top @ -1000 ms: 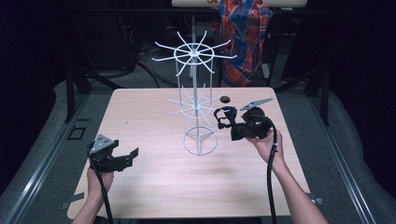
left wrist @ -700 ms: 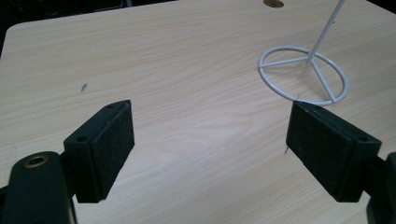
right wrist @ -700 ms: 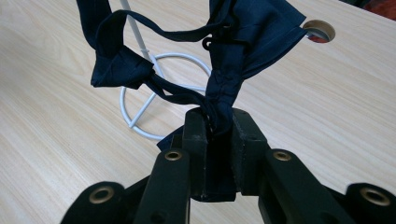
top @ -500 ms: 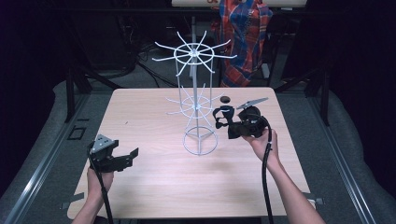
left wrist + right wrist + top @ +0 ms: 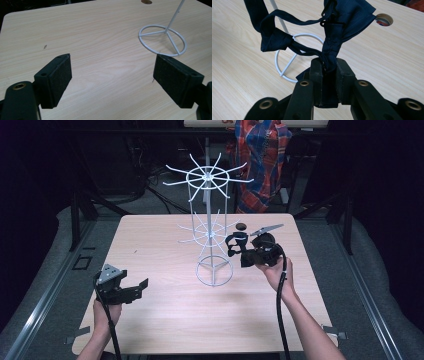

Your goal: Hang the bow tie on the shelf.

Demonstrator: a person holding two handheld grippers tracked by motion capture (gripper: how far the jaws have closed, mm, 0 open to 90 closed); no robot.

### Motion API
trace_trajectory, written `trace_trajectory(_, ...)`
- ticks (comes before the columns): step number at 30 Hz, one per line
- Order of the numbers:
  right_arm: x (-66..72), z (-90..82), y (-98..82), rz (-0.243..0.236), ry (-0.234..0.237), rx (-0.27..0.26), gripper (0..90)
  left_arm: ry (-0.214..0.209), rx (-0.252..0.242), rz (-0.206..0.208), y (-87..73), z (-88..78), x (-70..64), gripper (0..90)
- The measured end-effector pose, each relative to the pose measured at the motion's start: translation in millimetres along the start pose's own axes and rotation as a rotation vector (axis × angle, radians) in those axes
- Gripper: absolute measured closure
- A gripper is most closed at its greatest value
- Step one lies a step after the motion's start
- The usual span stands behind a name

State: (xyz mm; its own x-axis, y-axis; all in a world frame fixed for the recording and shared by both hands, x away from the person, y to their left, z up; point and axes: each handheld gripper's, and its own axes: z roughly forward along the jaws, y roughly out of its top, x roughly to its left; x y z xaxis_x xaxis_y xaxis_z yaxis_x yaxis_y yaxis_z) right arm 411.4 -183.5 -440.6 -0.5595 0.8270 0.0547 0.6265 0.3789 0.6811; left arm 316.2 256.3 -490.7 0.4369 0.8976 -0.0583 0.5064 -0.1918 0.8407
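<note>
Jaws of the left gripper (image 5: 141, 287) stand wide apart over bare wood at the near left of the table (image 5: 165, 320), clasping nothing. Farther off and to the right, the right gripper (image 5: 329, 65) is clenched on a dark navy cloth (image 5: 337, 17), lifted just right of the white wire rack (image 5: 211, 227), near its ring base (image 5: 163, 40). Beyond, a round hole (image 5: 241, 226) marks the tabletop.
</note>
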Motion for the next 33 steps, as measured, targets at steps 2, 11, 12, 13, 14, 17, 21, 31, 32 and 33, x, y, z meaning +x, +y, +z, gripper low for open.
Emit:
trace_trajectory(2, 0.4, 0.8, 0.7, -0.002, 0.005, 0.003, 77.4, 0.0, 0.001, -0.001, -0.1, 0.1, 0.1, 15.6)
trace_trajectory(11, 4.2, 11.5, 1.3, -0.007, 0.015, 0.032, 76.8, 0.0, 0.001, 0.0, -0.1, 0.0, 0.0, 15.6)
trace_trajectory(12, 4.5, 12.2, 1.3, -0.008, 0.017, 0.033, 76.8, 0.001, 0.001, -0.002, -0.2, -0.1, 0.2, 15.6)
trace_trajectory(13, 4.6, 12.9, 1.3, -0.004, 0.023, 0.028, 76.6, 0.002, 0.001, -0.004, -0.3, 0.0, 0.4, 15.6)
trace_trajectory(14, 4.5, 13.1, 1.2, 0.0, 0.024, 0.029, 76.4, 0.002, 0.002, -0.004, -0.3, 0.1, 0.5, 15.6)
trace_trajectory(17, 3.1, 14.3, 0.5, 0.005, 0.032, 0.023, 75.9, -0.001, 0.002, 0.001, -0.1, 0.4, 0.2, 15.6)
trace_trajectory(21, 1.1, 15.6, -0.3, 0.016, 0.047, 0.019, 75.5, 0.0, 0.002, 0.0, -0.1, 0.5, 0.3, 15.6)
trace_trajectory(31, 3.3, 20.0, -1.6, 0.018, 0.067, 0.029, 73.4, -0.001, 0.003, -0.001, -0.2, 0.7, 0.3, 15.6)
trace_trajectory(32, 3.6, 19.9, -1.6, 0.016, 0.067, 0.028, 73.2, 0.0, 0.003, -0.001, -0.2, 0.7, 0.3, 15.6)
trace_trajectory(33, 3.7, 20.0, -1.5, 0.014, 0.07, 0.029, 72.9, 0.001, 0.002, -0.001, -0.2, 0.6, 0.4, 15.6)
